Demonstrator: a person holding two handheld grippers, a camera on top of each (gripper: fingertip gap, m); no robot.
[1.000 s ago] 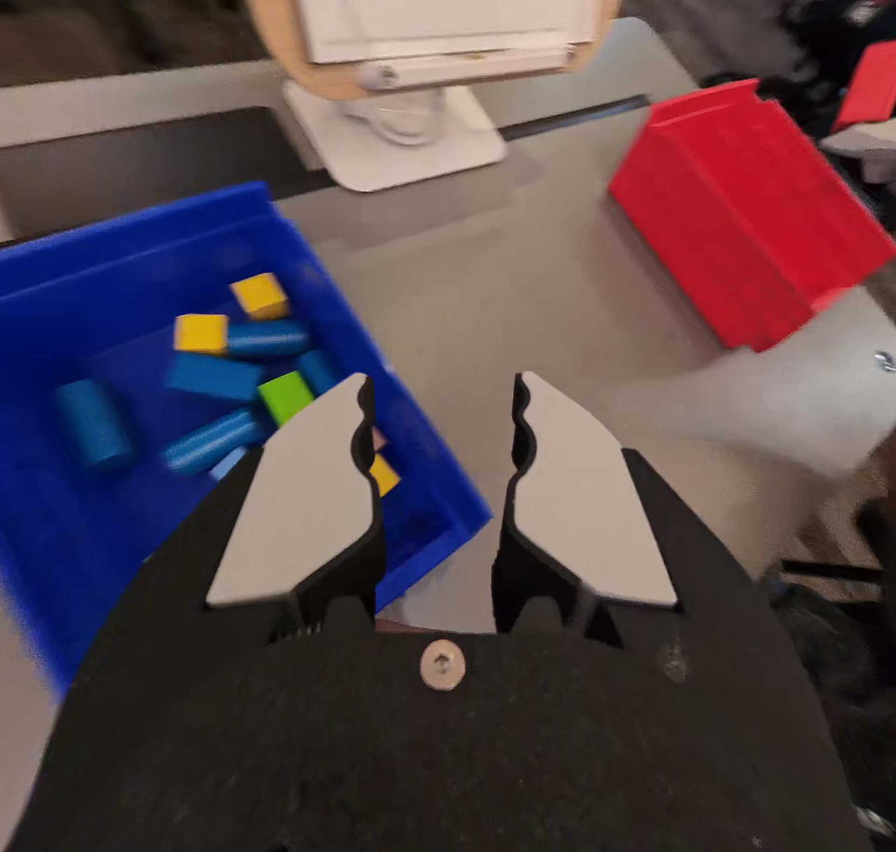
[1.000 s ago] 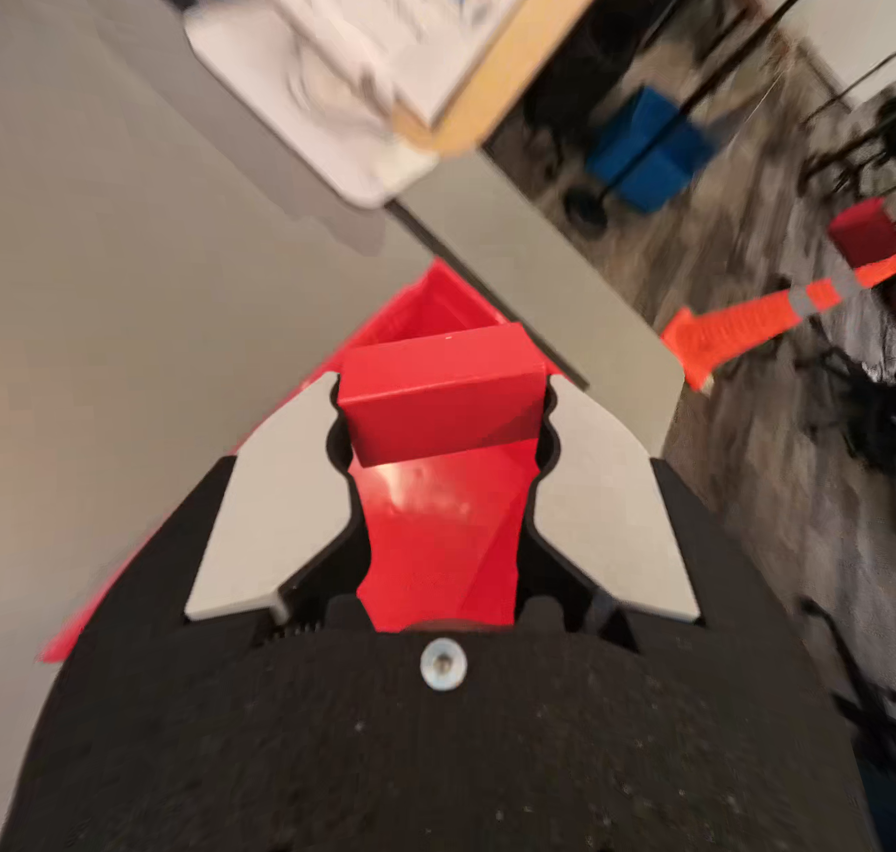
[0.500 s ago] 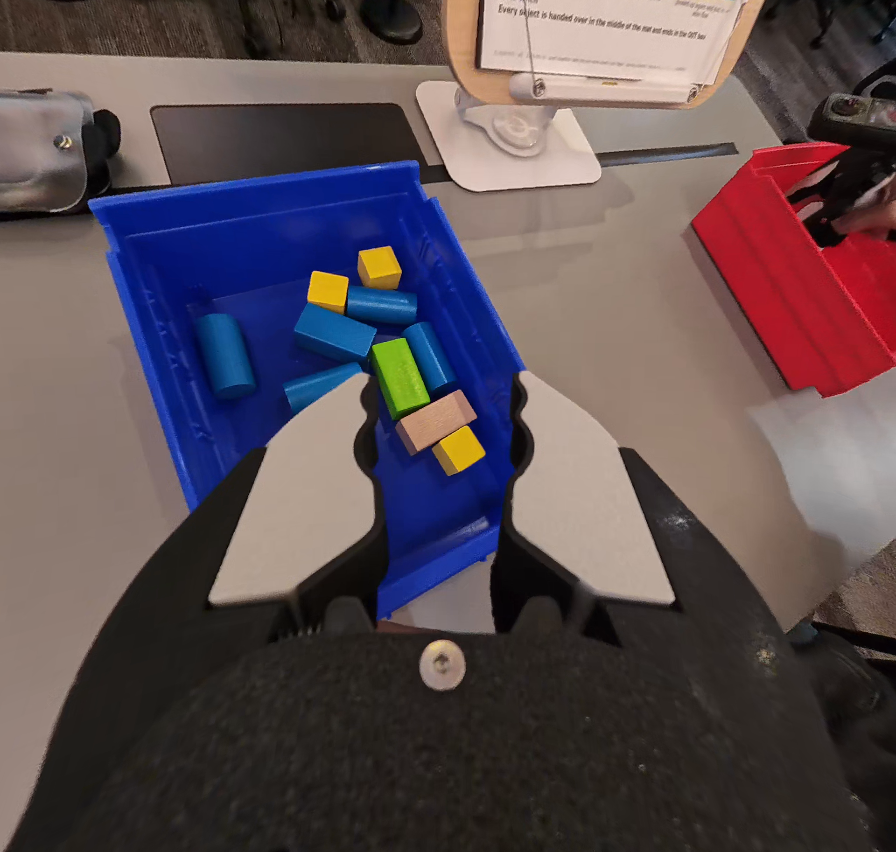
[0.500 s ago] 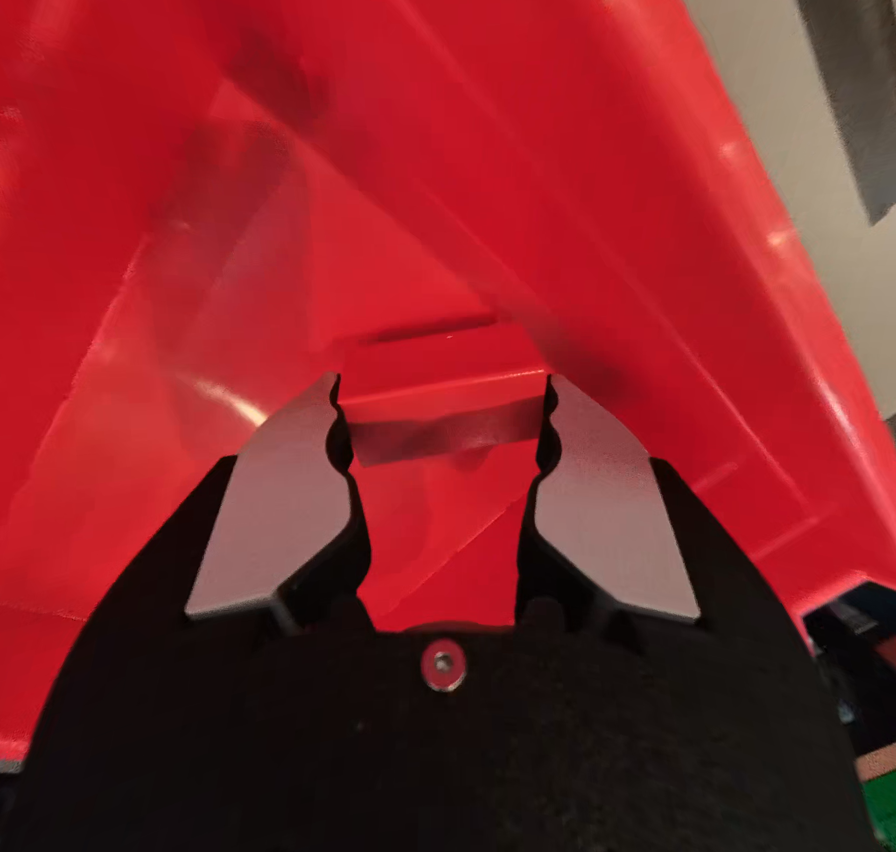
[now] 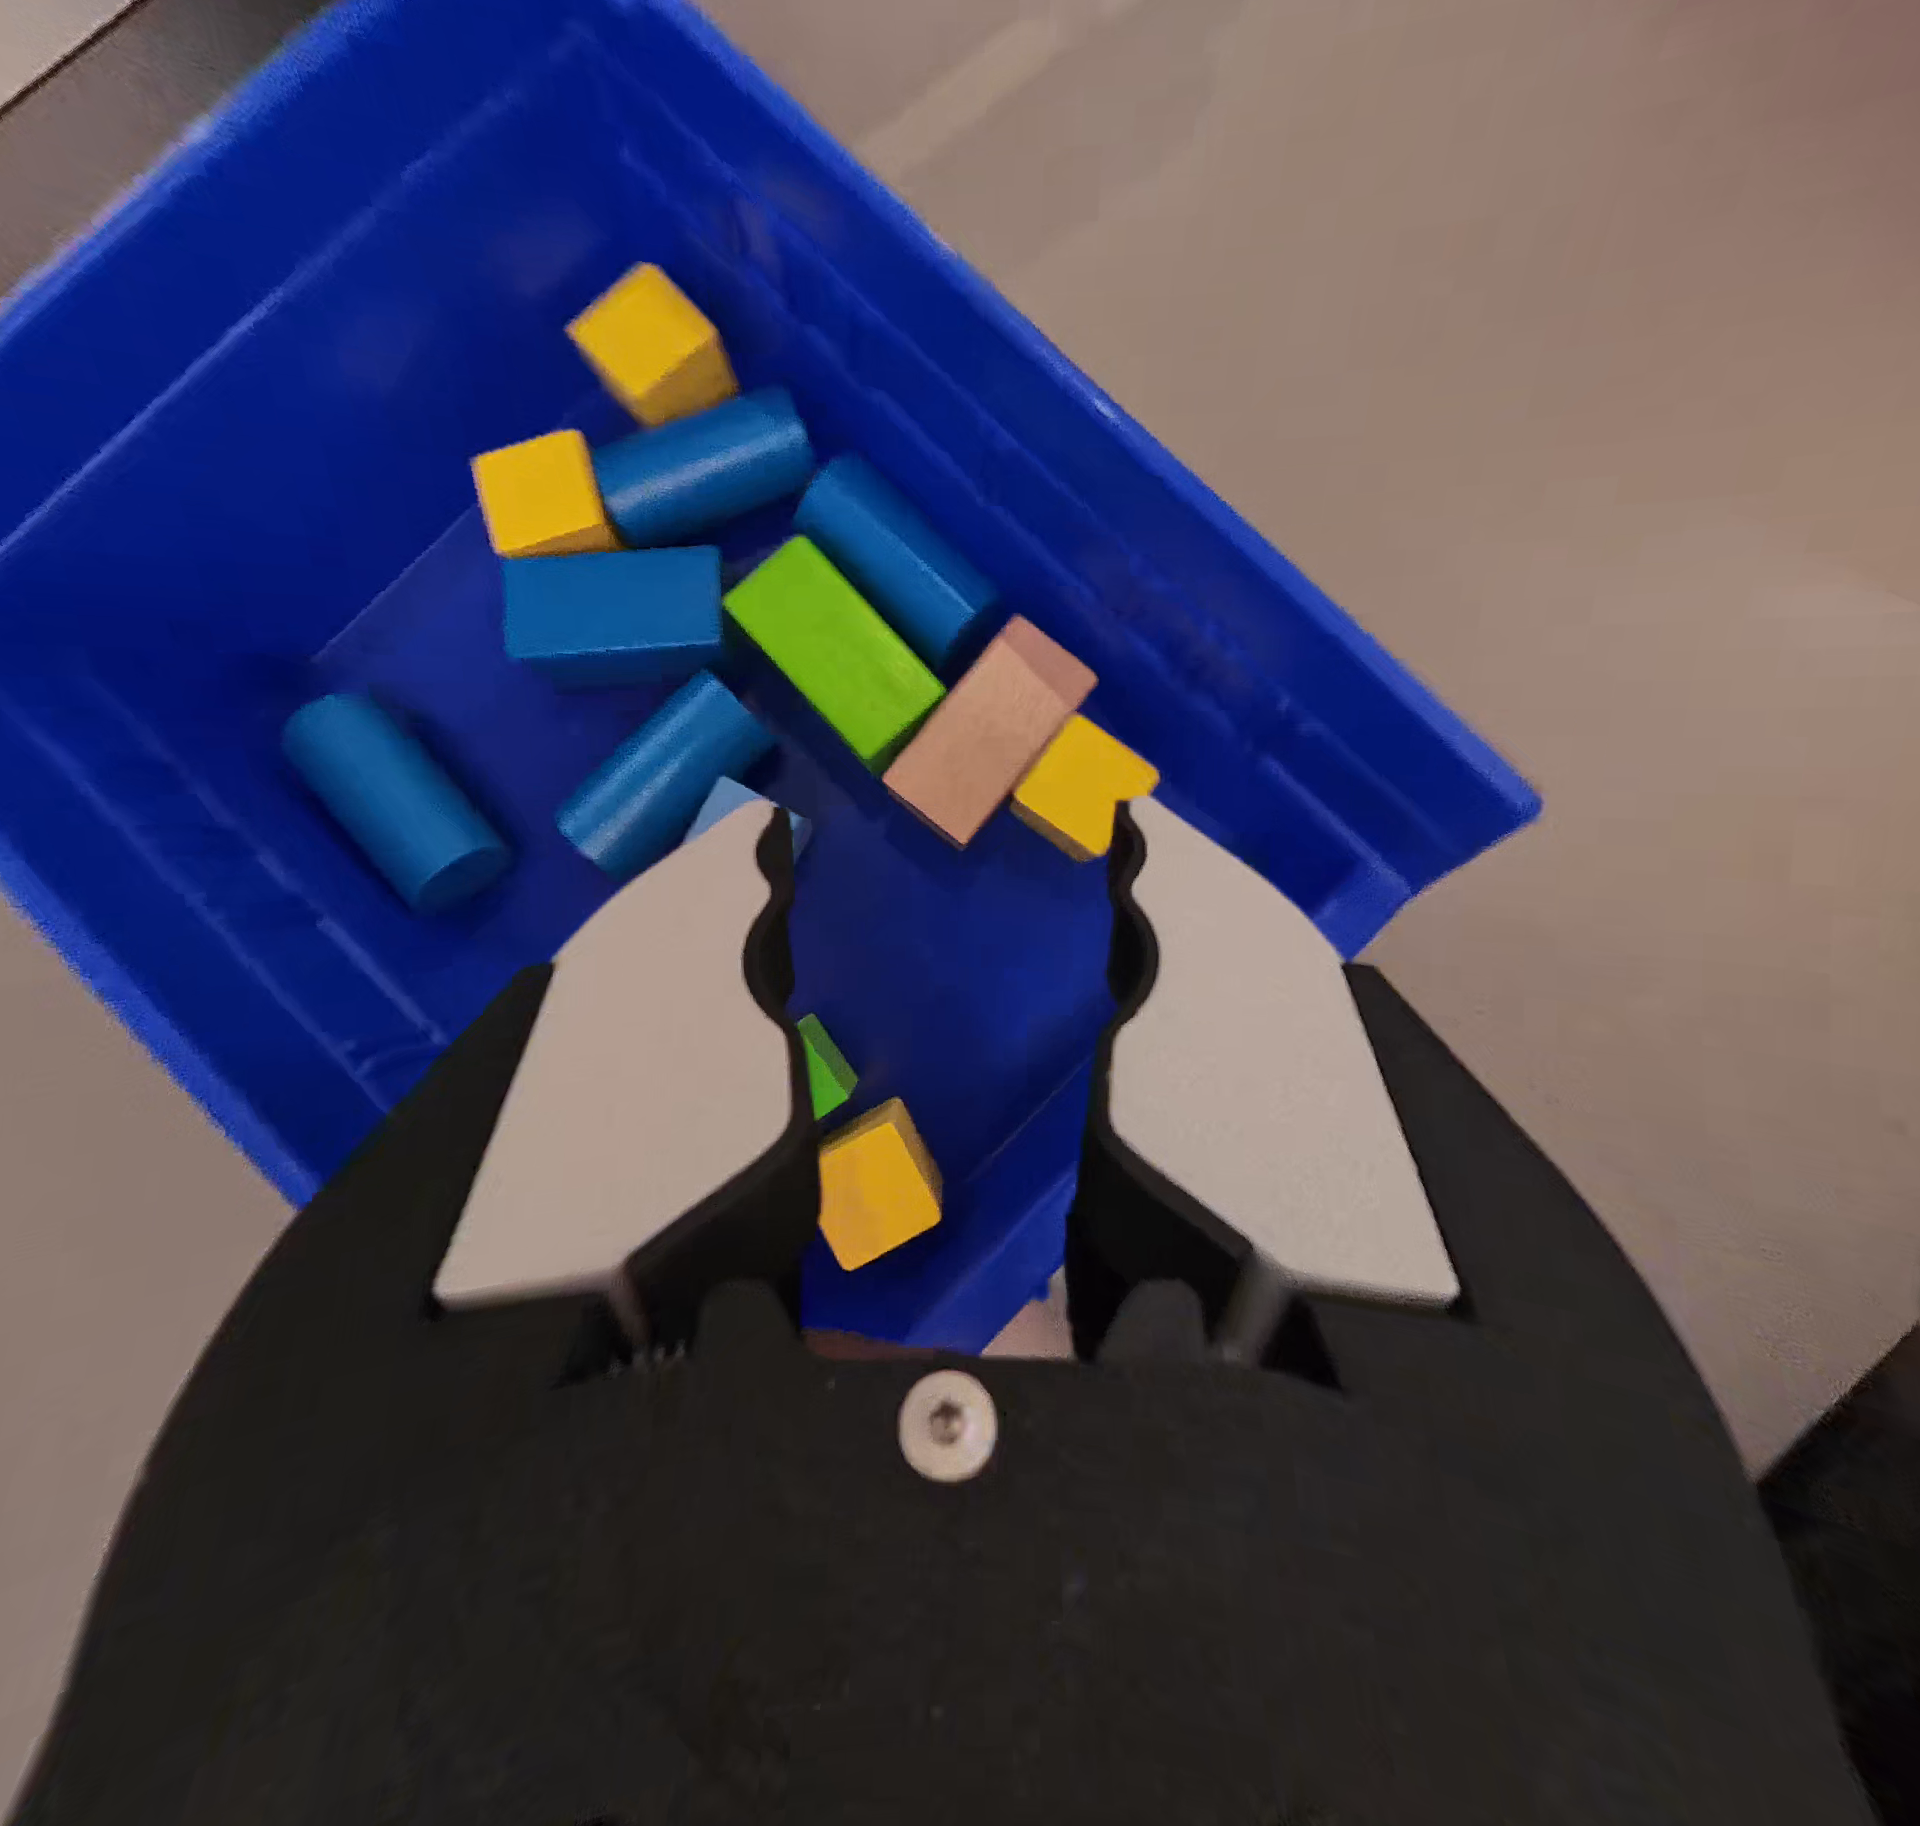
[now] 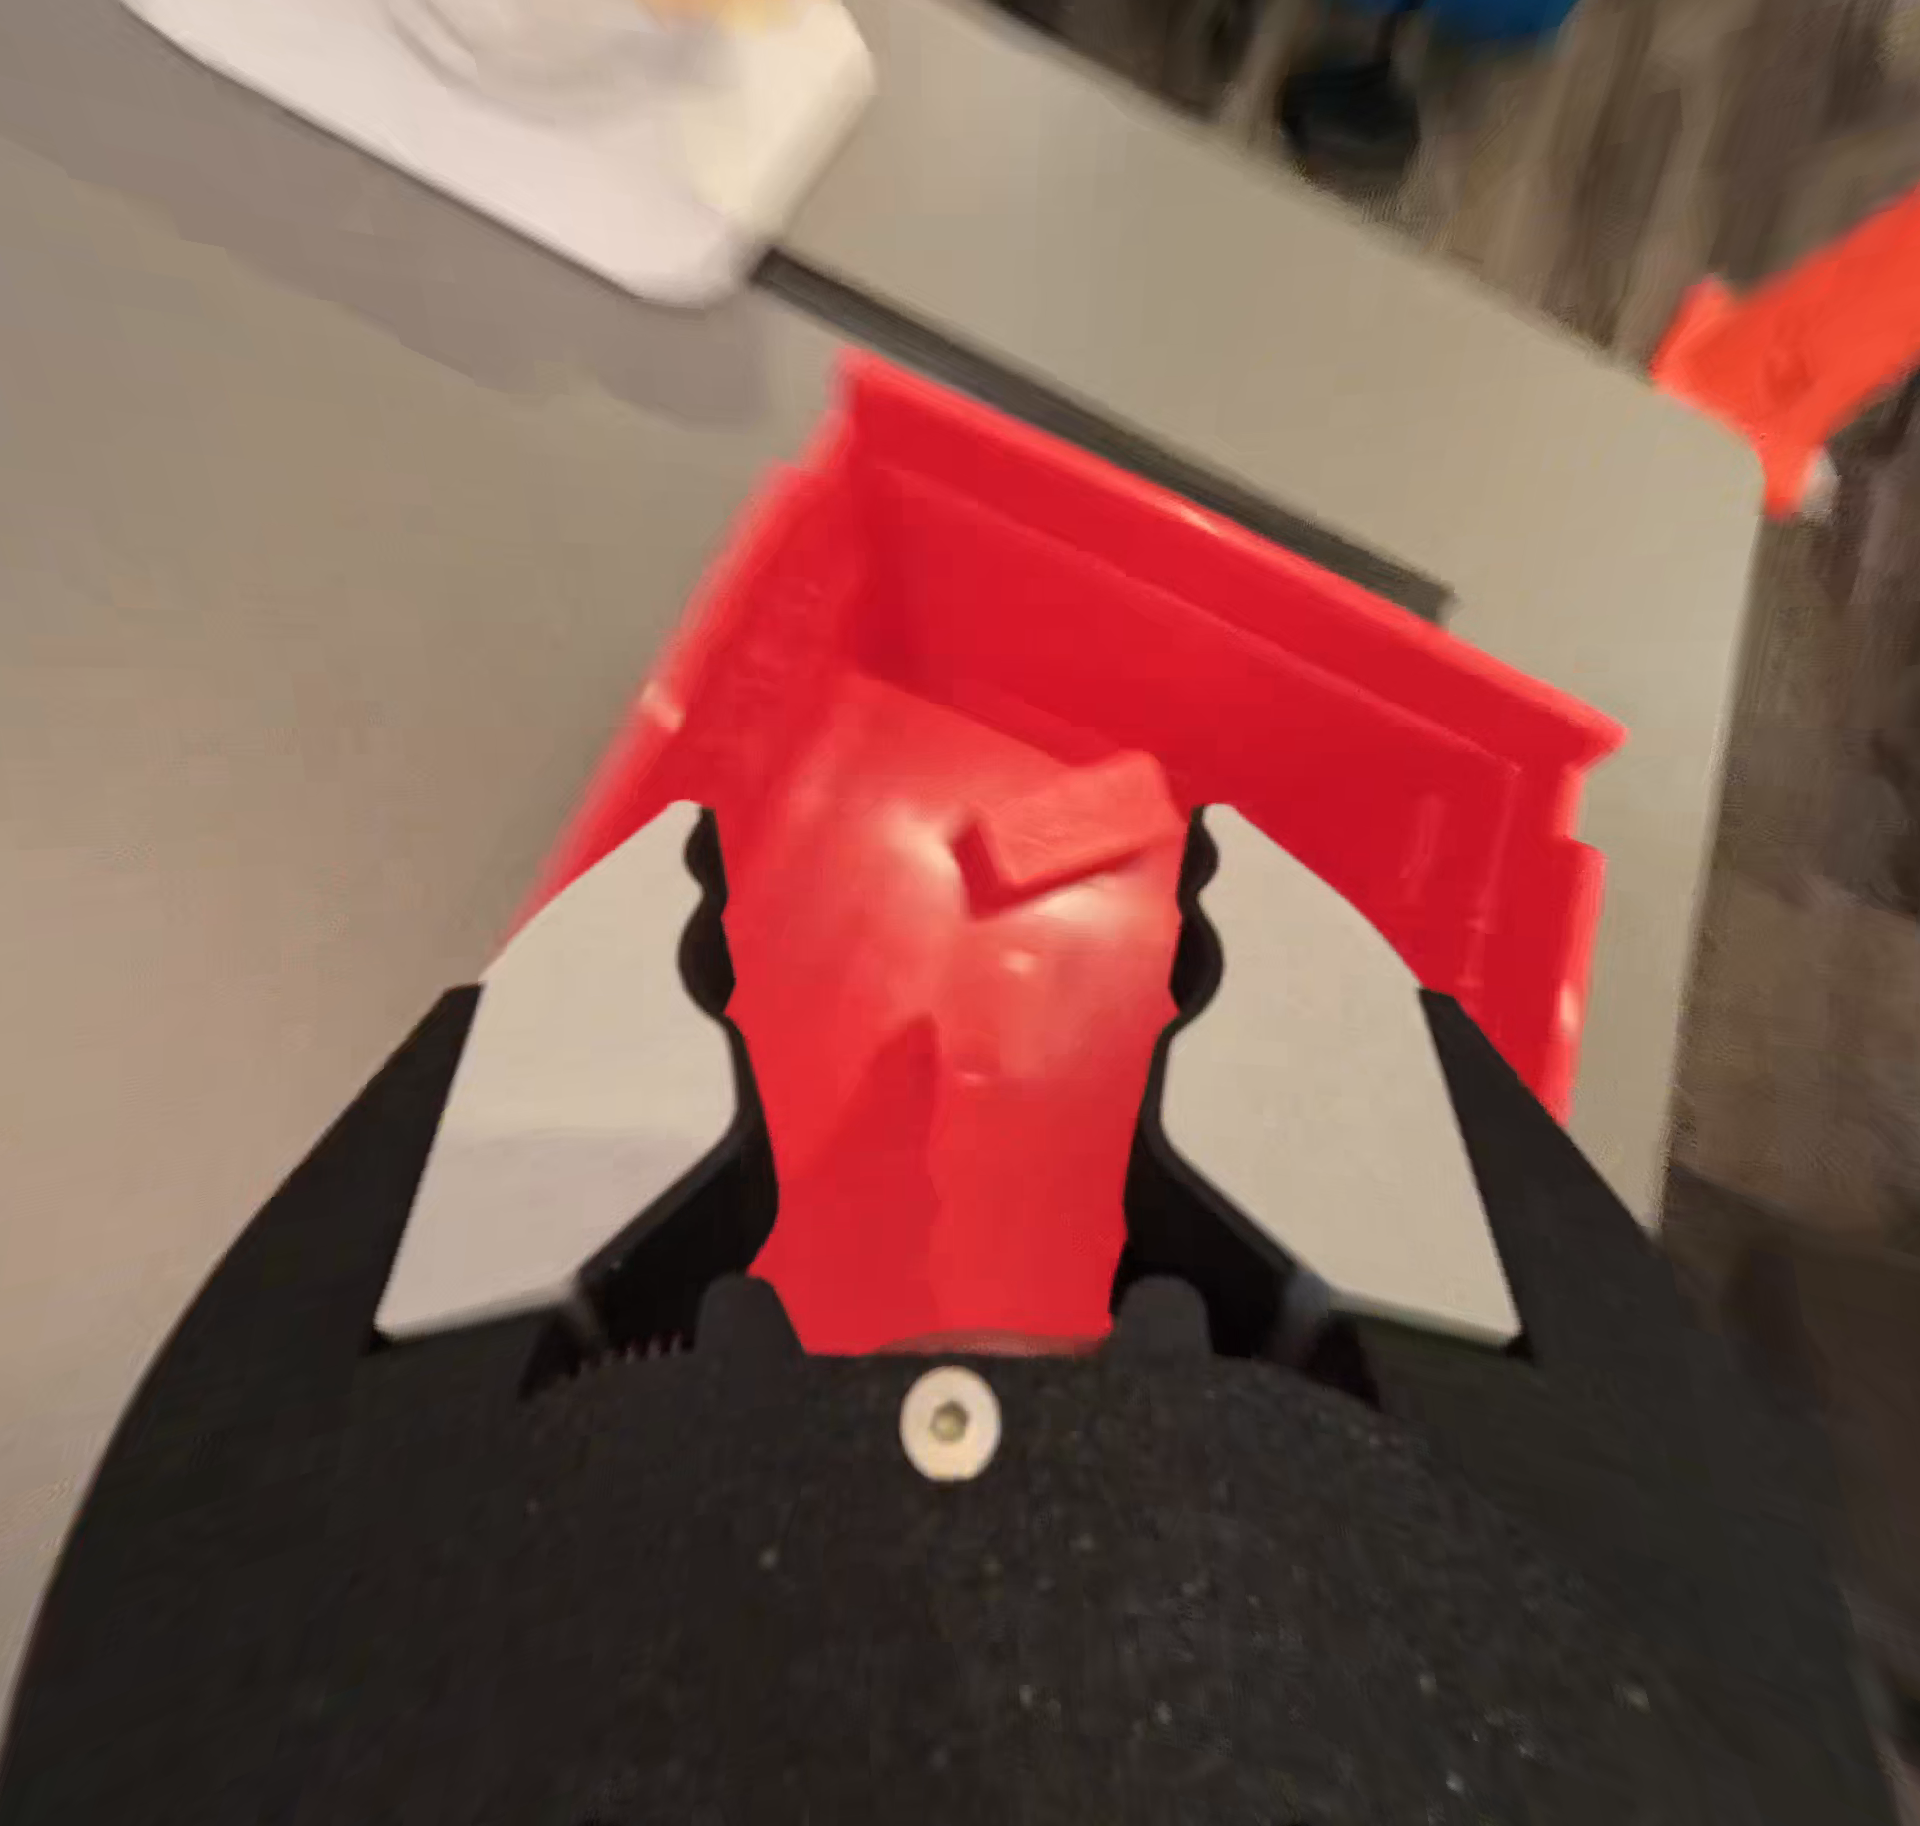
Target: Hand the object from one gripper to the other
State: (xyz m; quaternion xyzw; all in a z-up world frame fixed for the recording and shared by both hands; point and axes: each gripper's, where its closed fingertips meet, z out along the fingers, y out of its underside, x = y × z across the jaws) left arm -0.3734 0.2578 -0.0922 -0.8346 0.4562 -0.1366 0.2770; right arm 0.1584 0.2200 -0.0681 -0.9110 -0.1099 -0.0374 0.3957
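Note:
In the left wrist view my left gripper (image 5: 951,826) is open and empty, hovering over the blue bin (image 5: 1195,581). The bin holds several blocks: a green block (image 5: 831,664), a plain wooden block (image 5: 987,727), yellow cubes (image 5: 878,1194) and blue cylinders (image 5: 390,815). In the right wrist view my right gripper (image 6: 951,820) is open and empty above the red bin (image 6: 1247,571). A red block (image 6: 1081,820) lies on the bin's floor, apart from the fingers. This view is blurred.
Both bins sit on a grey table (image 6: 260,633). A white stand base (image 6: 499,83) is at the back of the table, with a dark strip behind the red bin. The table's right edge is close to the red bin, and an orange object (image 6: 1797,363) is on the floor beyond.
My right gripper lowered the red block into the red bin, let it go and pulled back up. My left gripper swung over the blue bin and tipped down toward the blocks.

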